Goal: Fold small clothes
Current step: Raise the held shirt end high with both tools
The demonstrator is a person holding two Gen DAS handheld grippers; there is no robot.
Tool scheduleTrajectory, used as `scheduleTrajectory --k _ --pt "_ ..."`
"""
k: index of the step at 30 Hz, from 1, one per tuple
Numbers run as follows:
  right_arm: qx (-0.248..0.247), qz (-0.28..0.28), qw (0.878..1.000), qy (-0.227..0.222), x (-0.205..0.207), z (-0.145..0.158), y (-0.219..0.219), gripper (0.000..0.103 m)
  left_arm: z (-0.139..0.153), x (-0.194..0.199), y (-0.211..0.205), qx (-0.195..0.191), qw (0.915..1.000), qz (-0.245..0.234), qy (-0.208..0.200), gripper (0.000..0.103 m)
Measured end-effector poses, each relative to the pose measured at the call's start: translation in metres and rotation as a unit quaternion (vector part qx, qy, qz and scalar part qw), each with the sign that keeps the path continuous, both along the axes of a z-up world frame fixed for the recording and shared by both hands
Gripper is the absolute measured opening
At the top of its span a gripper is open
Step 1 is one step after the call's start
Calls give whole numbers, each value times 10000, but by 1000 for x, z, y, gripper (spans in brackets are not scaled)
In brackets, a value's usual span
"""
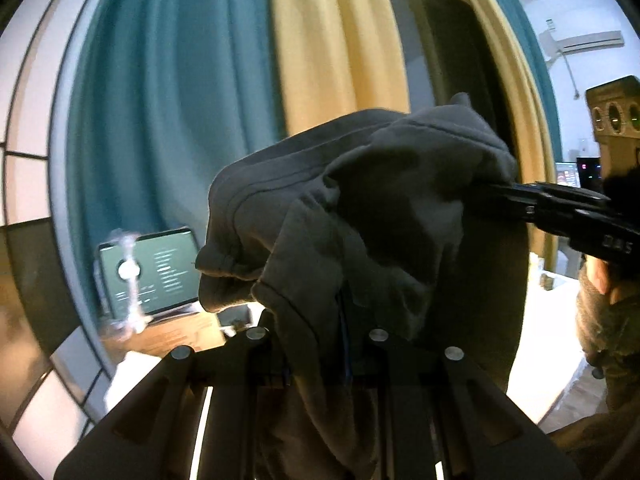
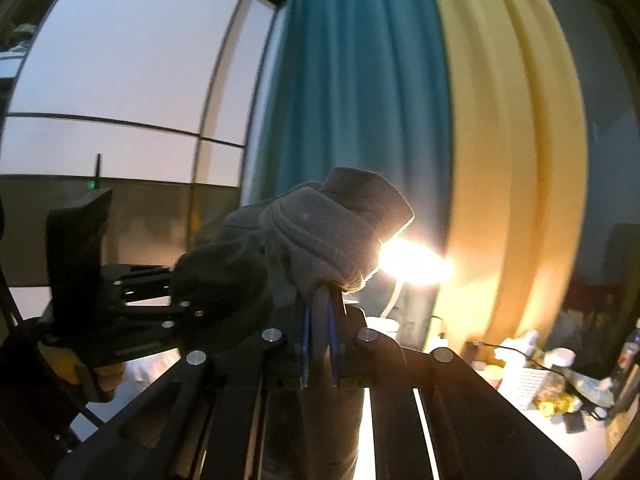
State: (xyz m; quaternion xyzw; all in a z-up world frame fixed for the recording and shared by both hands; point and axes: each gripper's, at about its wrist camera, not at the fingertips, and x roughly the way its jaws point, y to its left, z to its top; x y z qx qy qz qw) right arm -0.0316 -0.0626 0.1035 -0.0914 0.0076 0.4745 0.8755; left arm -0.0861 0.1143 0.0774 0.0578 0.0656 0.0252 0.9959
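Garment (image 1: 360, 208) up in the air, dark grey knit, held between both tools in front of teal curtain (image 1: 168, 92) and yellow curtain (image 1: 336, 40). Left gripper (image 1: 316, 320) jaws narrow, clamped on a bunched fold that drapes down over its own fingers; right gripper (image 1: 516, 196) comes in from the side in that view, pinching the other end of the cloth. Right wrist view: right gripper (image 2: 320, 320) nearly closed on a thick ribbed edge, looks like a cuff or hem, with cloth poking above the blue pads (image 2: 331, 332); left gripper (image 2: 180, 308) sits just beside, buried in the same bundle. Fabric reads soft, floppy, fleece-like, light, not fragile and not slippery; it sags wherever unsupported and will not keep shape by itself. Best holds likely at seams, hems or ribbed edge, where layers are thick and corners easy to find. Currently bunched, so grips probably catch several layers at once; spreading hands apart should help flatten it. Laptop (image 1: 156, 272) sits behind, low.
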Motion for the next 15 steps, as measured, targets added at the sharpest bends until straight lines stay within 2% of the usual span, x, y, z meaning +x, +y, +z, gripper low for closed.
scheduleTrajectory --k 8,15 --pt "-130 291 9995 0 -18 -8 24 9 -12 -15 26 -224 9993 288 98 15" --pt "-265 230 9985 414 2 -32 35 9 -34 -3 34 -469 9972 362 458 15"
